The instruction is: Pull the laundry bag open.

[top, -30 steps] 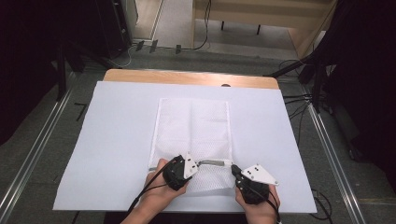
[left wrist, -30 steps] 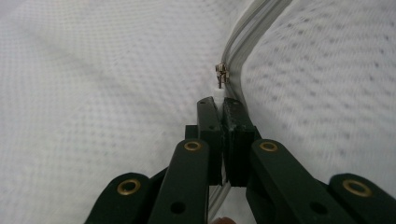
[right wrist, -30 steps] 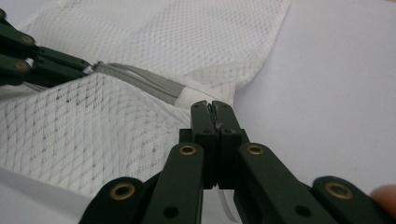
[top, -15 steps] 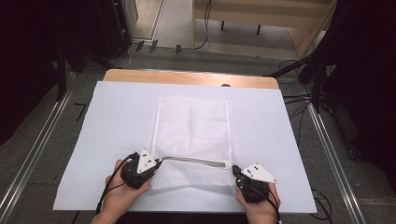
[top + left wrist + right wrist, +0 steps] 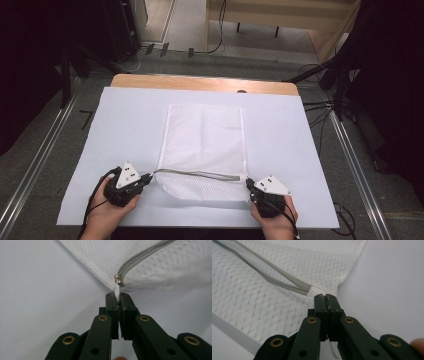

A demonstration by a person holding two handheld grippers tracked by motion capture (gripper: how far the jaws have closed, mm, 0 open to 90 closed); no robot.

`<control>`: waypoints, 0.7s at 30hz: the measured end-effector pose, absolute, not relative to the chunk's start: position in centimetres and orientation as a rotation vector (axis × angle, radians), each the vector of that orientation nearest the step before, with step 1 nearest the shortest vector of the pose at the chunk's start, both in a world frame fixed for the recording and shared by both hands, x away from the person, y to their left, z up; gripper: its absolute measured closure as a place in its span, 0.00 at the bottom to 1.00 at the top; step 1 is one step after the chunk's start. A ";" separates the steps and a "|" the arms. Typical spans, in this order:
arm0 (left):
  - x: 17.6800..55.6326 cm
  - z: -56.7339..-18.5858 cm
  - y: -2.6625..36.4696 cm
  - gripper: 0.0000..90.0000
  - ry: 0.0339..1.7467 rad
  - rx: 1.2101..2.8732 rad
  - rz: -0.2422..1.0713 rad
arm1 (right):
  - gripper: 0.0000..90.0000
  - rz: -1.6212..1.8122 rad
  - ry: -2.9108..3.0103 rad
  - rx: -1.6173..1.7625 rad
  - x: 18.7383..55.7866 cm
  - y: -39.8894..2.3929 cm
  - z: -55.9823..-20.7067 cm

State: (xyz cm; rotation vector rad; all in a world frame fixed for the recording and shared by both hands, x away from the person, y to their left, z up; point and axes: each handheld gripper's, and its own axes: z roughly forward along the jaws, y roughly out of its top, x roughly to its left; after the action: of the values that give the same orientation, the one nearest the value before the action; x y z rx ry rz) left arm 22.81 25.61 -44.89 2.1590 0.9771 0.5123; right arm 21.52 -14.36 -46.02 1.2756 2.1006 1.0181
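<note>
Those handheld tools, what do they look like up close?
Each tool, left and right, is black with a pale three-cornered plate on top and a dark cable trailing back. Their two flat black jaws hinge on linked arms with brass-coloured rivets. The forearms show no sleeves.

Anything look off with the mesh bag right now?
The mesh bag lies flat, but its near left corner is pulled to a point toward the left tool, which pinches the zipper pull. The zipper gapes open.

High view overhead facing forward, gripper views close, sharing mesh bag
</note>
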 end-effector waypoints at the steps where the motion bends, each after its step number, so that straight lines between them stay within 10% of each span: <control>1: 22.5 -44.8 26.3 0.94 0.982 2.075 0.462 | 1.00 1.050 2.110 1.278 21.5 -14.7 -46.3; 12: 22.4 -44.4 29.0 0.40 1.092 1.808 0.423 | 0.94 1.161 2.148 1.260 21.2 -15.1 -46.7; 21: 22.3 -44.0 29.9 0.14 1.070 1.763 0.418 | 0.15 1.214 2.041 1.242 21.3 -16.6 -45.3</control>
State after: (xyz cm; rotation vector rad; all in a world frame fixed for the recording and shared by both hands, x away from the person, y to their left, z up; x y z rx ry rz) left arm 22.28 29.86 -44.05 1.7627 1.0700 0.4178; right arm 21.32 -16.59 -45.29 1.2422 2.0411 1.2139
